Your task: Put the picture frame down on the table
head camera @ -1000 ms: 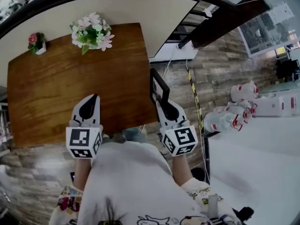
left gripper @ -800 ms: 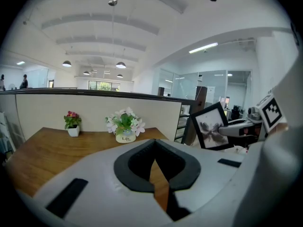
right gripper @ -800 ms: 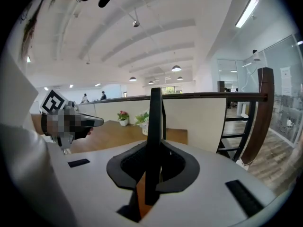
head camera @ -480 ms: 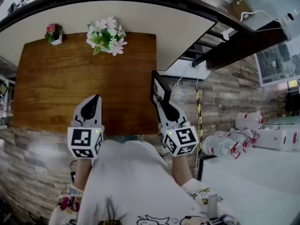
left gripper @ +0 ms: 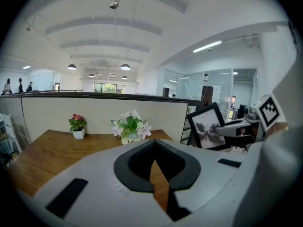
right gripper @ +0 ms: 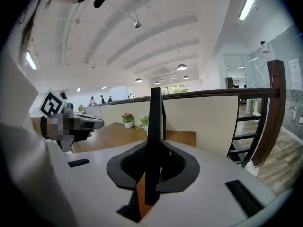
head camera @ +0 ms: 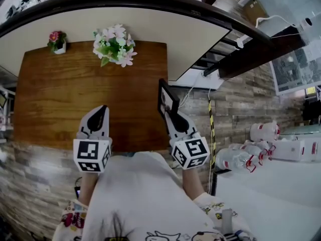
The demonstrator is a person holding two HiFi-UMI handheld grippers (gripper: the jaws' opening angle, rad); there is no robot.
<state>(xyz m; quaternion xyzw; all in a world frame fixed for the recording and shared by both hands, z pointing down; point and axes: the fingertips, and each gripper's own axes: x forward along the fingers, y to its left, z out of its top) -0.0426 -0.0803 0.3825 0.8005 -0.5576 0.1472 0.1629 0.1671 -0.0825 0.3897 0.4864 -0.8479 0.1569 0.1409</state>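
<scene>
nudged leftward, the right gripper (head camera: pixel 170 116) clamps the picture frame (head camera: pixel 167 98) upright (left gripper (head camera: pixel 99 114): jaws together, empty) at the table (head camera: pixel 75 94) edge; released there, it could topple.

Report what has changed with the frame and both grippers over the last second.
The right gripper has carried the picture frame slightly left, a little further over the table's right edge. Unchanged: it stays shut on the upright frame, the left gripper stays shut and empty near the table's front edge, and the white flowers and small red plant sit untouched.
</scene>
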